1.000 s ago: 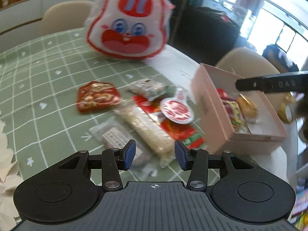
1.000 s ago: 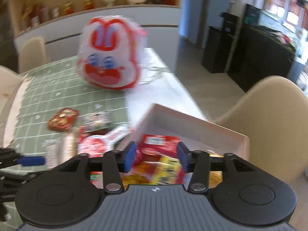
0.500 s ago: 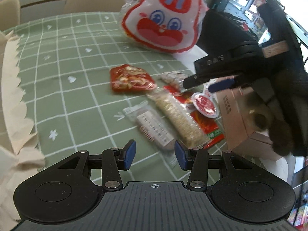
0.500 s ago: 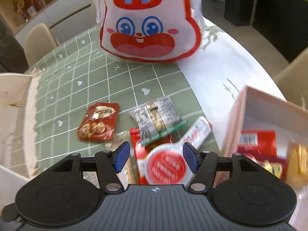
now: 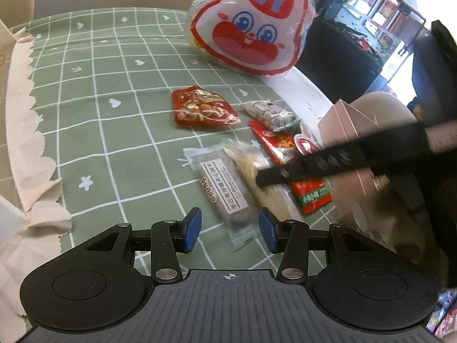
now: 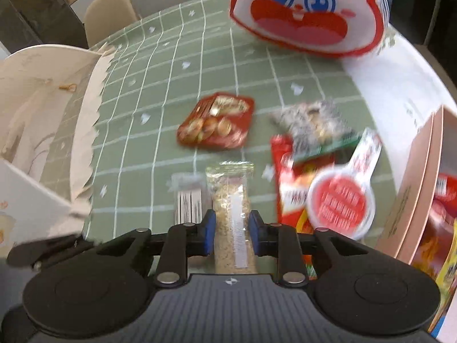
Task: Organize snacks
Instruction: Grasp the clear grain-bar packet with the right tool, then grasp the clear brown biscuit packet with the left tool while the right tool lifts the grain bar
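Right tongs (image 6: 230,235): pinching the oat bar (image 6: 232,217).
Left tongs (image 5: 230,230): spread wide, holding nothing.
Pink box (image 6: 414,197): at 3 o'clock.

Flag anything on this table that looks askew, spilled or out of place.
Nothing is spilled or torn. The loose snacks lie in an untidy overlapping pile beside the pink box: the round red-label packet lies on the red sachet, which the peanut pack overlaps. The right gripper straddles the oat bar.
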`<move>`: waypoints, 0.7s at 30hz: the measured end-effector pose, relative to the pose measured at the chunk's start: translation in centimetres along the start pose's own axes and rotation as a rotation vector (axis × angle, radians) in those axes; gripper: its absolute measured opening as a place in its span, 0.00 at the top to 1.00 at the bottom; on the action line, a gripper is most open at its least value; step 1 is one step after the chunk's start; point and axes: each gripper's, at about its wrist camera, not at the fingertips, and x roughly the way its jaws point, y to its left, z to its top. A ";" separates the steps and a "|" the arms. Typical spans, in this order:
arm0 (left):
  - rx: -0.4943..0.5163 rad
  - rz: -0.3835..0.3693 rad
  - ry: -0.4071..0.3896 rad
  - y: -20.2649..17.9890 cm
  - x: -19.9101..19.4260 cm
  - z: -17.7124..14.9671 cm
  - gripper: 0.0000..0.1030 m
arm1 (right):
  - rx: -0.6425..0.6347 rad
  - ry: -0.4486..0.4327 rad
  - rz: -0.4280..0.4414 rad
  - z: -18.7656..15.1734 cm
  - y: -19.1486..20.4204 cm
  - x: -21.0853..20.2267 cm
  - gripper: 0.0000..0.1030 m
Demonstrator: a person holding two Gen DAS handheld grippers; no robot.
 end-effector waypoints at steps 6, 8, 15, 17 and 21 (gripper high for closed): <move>-0.055 0.040 -0.020 0.8 0.4 0.5 0.52 | 0.067 -0.004 0.035 -4.2 -0.4 -2.3 0.81; -0.039 0.049 -0.018 0.3 1.3 1.1 0.52 | 0.067 -0.014 0.028 -6.1 -0.3 -3.1 0.81; 0.109 0.171 -0.008 -2.6 4.9 2.9 0.52 | 0.103 -0.047 -0.055 -11.1 -1.2 -5.2 0.81; 0.163 0.200 -0.010 -3.5 5.4 2.8 0.51 | 0.093 -0.076 -0.072 -12.0 -1.2 -5.9 0.77; 0.209 0.209 -0.007 -3.9 5.3 2.2 0.51 | 0.039 -0.127 -0.153 -13.0 -0.7 -7.0 0.62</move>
